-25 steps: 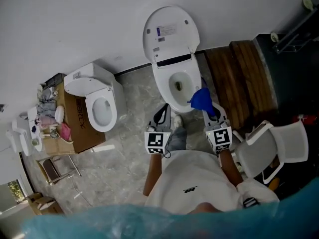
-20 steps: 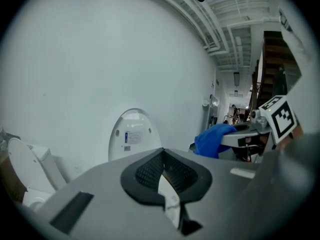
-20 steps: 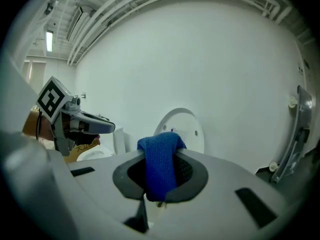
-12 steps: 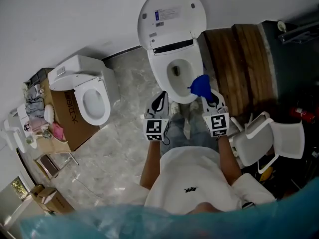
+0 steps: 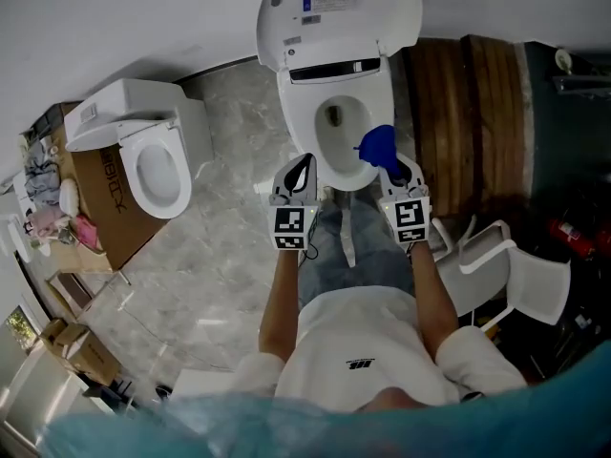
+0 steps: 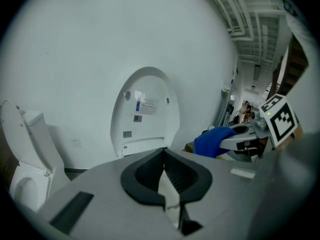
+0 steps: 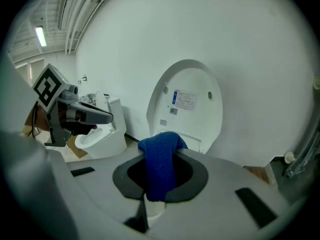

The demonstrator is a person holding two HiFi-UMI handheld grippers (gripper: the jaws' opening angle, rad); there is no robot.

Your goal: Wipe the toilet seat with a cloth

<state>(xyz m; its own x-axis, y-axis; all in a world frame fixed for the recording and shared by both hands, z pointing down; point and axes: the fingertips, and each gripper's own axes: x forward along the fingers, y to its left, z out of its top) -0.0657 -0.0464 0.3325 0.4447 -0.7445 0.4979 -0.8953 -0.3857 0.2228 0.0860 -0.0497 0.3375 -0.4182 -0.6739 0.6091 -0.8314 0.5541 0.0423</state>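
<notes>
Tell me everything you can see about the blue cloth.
The blue cloth looks knitted and ribbed, bunched into a folded strip. It is clamped between the jaws of the right gripper, one end bulging past the tips. It sits over the right rim of the open toilet; whether it touches the rim cannot be told.

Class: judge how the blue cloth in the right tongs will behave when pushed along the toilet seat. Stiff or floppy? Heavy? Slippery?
Probably floppy: the blue cloth droops in a fold over the right tongs. Likely light, since that one pinch holds it up. Its knitted-looking surface may grip the toilet seat and bunch rather than slide.
</notes>
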